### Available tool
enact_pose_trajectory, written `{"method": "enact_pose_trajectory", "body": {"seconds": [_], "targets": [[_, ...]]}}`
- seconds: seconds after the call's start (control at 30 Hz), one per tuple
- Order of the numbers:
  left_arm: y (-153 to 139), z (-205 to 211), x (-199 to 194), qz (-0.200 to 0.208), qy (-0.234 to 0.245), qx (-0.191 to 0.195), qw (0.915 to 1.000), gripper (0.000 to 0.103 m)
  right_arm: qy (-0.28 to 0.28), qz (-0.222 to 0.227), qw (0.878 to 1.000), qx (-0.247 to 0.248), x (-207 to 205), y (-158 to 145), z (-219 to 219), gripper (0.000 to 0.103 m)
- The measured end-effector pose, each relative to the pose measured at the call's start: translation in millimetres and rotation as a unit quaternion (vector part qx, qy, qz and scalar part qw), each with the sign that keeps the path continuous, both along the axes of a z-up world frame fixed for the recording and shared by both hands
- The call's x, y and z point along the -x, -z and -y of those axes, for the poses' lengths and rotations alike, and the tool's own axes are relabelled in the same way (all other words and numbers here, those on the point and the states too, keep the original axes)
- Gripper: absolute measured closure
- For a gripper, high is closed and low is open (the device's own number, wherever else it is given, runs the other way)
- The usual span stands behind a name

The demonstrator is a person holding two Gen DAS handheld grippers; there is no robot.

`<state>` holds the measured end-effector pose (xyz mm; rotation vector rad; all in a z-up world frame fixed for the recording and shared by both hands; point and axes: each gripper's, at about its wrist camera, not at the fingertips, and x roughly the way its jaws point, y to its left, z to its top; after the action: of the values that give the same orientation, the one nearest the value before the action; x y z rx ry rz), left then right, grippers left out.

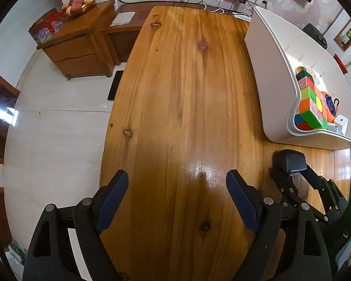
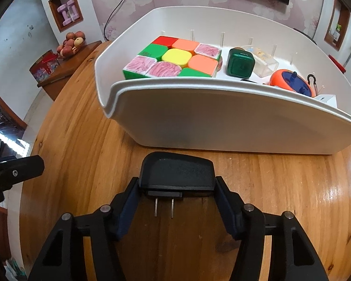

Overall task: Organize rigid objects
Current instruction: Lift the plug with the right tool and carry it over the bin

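Right wrist view: right claw [image 2: 177,193] clamped on black plug [image 2: 177,172], prongs pointing back toward camera, held above surface [image 2: 82,140]. Bin [image 2: 222,119] directly ahead, just beyond plug, cube [image 2: 175,58] inside. Left claw [image 1: 177,199] spread wide, empty, farther from bin.

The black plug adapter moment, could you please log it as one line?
right gripper: shut on black plug adapter | left gripper: open | white bin: ahead
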<state>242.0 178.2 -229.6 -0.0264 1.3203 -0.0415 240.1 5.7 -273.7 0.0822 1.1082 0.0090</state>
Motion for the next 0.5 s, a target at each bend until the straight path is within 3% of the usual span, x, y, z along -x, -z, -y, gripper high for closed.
{"method": "enact_pose_trajectory", "body": {"seconds": [0.5], "targets": [[-20.4, 6.0, 19.6, 0.014, -0.037, -0.017, 0.9991, 0.016, -0.09, 0.019, 0.995, -0.029, 4.9, -25.1, -25.1, 0.04]]}}
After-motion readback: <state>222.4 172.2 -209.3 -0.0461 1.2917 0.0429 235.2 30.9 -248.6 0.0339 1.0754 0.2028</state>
